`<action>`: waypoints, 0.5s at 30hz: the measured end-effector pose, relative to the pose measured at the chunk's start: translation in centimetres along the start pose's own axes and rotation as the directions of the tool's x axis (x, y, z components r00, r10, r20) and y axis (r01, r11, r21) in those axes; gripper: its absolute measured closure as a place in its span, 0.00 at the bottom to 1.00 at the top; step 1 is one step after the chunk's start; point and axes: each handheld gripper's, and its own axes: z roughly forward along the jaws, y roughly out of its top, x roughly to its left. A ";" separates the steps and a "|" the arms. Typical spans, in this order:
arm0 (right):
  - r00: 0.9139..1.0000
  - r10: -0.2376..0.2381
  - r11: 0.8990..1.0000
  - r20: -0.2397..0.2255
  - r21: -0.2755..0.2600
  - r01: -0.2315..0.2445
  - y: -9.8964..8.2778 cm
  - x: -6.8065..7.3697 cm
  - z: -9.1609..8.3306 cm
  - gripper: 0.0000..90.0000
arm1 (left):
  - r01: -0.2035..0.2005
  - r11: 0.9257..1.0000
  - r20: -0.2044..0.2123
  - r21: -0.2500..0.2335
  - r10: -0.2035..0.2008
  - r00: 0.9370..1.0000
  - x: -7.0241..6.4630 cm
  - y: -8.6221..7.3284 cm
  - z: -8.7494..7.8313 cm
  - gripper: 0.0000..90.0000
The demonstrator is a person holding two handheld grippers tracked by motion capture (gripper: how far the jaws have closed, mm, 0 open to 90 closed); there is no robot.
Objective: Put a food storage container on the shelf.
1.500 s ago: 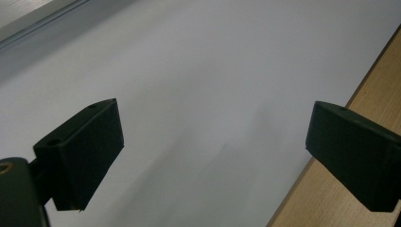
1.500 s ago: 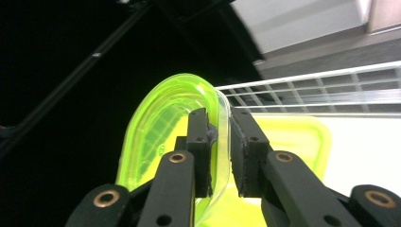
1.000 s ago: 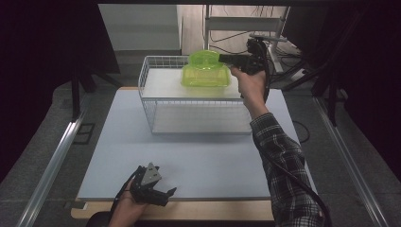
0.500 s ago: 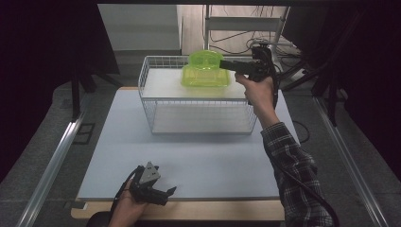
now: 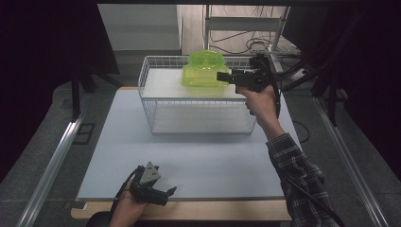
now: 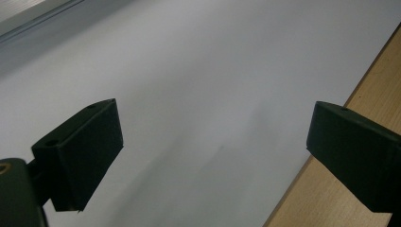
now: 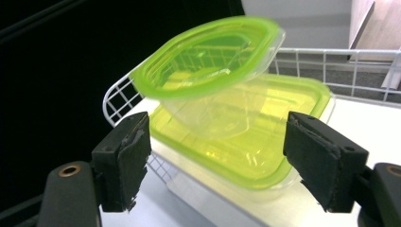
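Two clear tubs with green lids rest on the top shelf of a white wire basket [image 5: 142, 81]. The square tub [image 5: 201, 79] [image 7: 265, 142] lies flat, and the smaller rounded tub [image 5: 204, 58] [image 7: 208, 61] sits tilted on its lid. My right gripper [image 5: 221, 75] [image 7: 218, 137] hovers level just right of them. Its jaws have just been opening and stand open, with the tubs ahead of the pads and untouched. My left gripper [image 5: 168, 195] [image 6: 213, 137] rests open over the pale mat near the table's front edge, nothing between its jaws.
The basket stands at the back of a pale grey mat [image 5: 189, 161] with a wooden strip [image 5: 213, 210] [image 6: 340, 198] along the front. Cables and a metal frame [image 5: 246, 28] lie behind the table. Metal rails [image 5: 52, 161] run along both sides.
The right gripper has drawn back to the right, away from the tubs, and its jaws have spread apart. The small tub stays on the square one. The left gripper has not moved.
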 end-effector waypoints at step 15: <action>0.998 -0.053 0.998 -0.024 0.026 0.054 -2.7 0.2 -1.2 0.21 | 0.003 1.000 0.005 -0.007 -0.003 1.000 0.0 0.0 0.0 0.04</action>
